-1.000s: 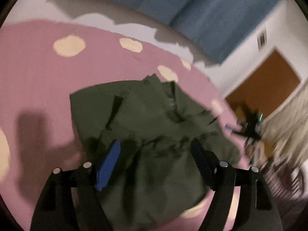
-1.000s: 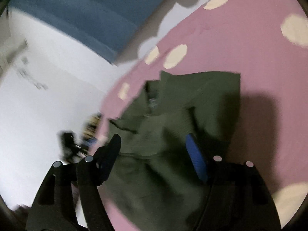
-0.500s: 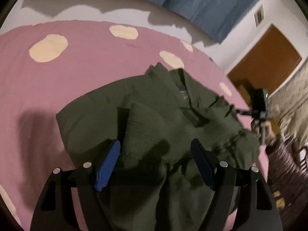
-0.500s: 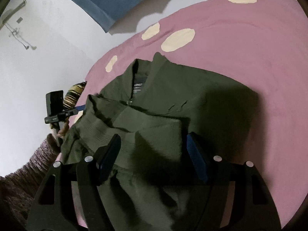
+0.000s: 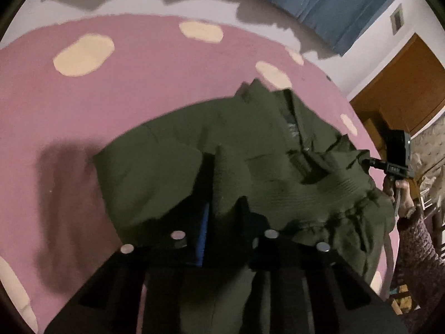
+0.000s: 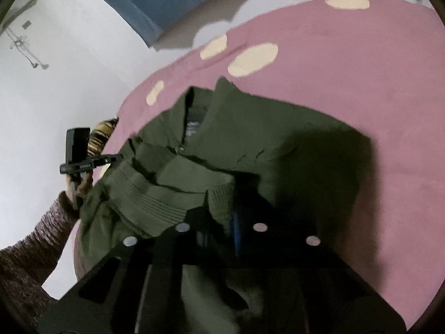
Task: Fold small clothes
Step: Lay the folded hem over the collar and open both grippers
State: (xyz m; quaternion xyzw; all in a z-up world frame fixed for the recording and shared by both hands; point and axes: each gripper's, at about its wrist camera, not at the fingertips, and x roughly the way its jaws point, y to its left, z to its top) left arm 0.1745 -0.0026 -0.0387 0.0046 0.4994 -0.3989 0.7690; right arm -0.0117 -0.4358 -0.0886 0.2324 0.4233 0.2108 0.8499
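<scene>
**Both grippers clamp onto the green jacket's hem**

Since a second ago, both pairs of jaws, then spread wide over the cloth, have come together on the ribbed hem of the olive-green jacket (image 5: pixel 267 144), and each camera sits closer to the fabric. That jacket lies crumpled on a pink bed cover (image 5: pixel 133 89) with cream spots, collar away from the cameras, hem bunched toward them. The left hand-held gripper (image 5: pixel 222 211) is clenched on a raised fold of the hem at the jacket's left corner. The right hand-held gripper (image 6: pixel 219 214) pinches the ribbed band at the other corner, a blue pad showing beside the cloth. Beyond the bed hang a blue curtain (image 5: pixel 328 2) and a white wall (image 6: pixel 69 83); a brown door (image 5: pixel 403 83) shows at the left view's edge.
</scene>
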